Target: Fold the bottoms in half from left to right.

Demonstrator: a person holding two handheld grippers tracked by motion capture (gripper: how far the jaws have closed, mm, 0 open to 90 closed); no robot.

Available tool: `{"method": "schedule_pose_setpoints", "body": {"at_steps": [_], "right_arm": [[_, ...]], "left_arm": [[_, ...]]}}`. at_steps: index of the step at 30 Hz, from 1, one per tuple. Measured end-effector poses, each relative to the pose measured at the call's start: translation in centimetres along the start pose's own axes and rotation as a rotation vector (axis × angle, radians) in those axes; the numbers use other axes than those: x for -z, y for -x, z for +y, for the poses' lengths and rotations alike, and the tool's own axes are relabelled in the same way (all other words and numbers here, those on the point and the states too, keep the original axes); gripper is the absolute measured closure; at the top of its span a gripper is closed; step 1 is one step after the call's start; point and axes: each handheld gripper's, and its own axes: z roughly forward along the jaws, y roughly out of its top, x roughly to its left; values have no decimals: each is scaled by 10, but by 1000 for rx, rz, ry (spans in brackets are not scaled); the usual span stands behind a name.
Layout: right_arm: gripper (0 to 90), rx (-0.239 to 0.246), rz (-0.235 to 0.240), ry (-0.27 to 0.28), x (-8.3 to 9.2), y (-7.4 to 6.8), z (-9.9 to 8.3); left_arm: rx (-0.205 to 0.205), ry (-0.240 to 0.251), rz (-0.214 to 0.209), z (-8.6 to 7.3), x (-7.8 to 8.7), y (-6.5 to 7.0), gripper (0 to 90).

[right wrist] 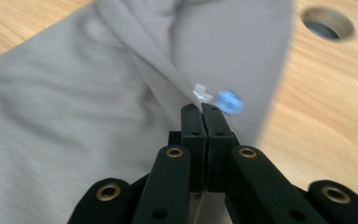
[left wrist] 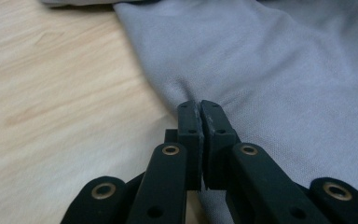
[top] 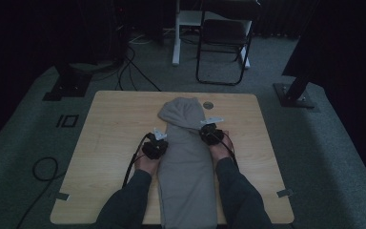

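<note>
Left gripper (left wrist: 200,105): closing tight on the grey garment's (top: 187,157) edge, frame centre.
Right gripper (right wrist: 201,108): pinching the garment's fold.

Bare pale wooden tabletop (top: 114,124) lies open outward of the left gripper (top: 158,141) and the right gripper (top: 208,128). Between them the folded grey fabric garment (top: 187,157) bars the way; a round cable hole (right wrist: 328,22) sits beyond the right gripper.
</note>
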Motion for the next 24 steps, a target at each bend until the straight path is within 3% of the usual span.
{"method": "schedule_pose_setpoints", "body": {"at_steps": [2,3,7,10,14,15,16,18,20,23,24], "right_arm": [[899,-55,32,27,11,6,-13],[899,-55,33,27,14,5,-18],[899,-13,45,11,24,-2,-40],[897,0,61,4,27,-6,-46],[855,17,77,-2,27,-11,-48],[805,28,88,8,26,-12,-47],[686,43,101,31,25,-15,-45],[610,57,96,32,22,-18,-39],[564,85,90,28,16,-22,-31],[520,136,100,4,4,-32,-18],[516,164,99,-5,0,-36,-15]], "left_arm": [[-3,-3,-10,-7,7,1,875],[-6,0,-18,-11,11,3,875],[-42,-2,-36,-24,25,13,874],[-60,3,-38,-33,34,18,873],[-43,-1,-41,-35,37,20,821],[-29,-2,-29,-32,37,19,821],[-26,6,-21,-29,37,18,759],[-5,22,-8,-19,33,15,686],[10,34,-7,-9,26,12,625],[10,-18,-43,5,6,11,575],[6,-28,-35,7,1,12,575]]}}
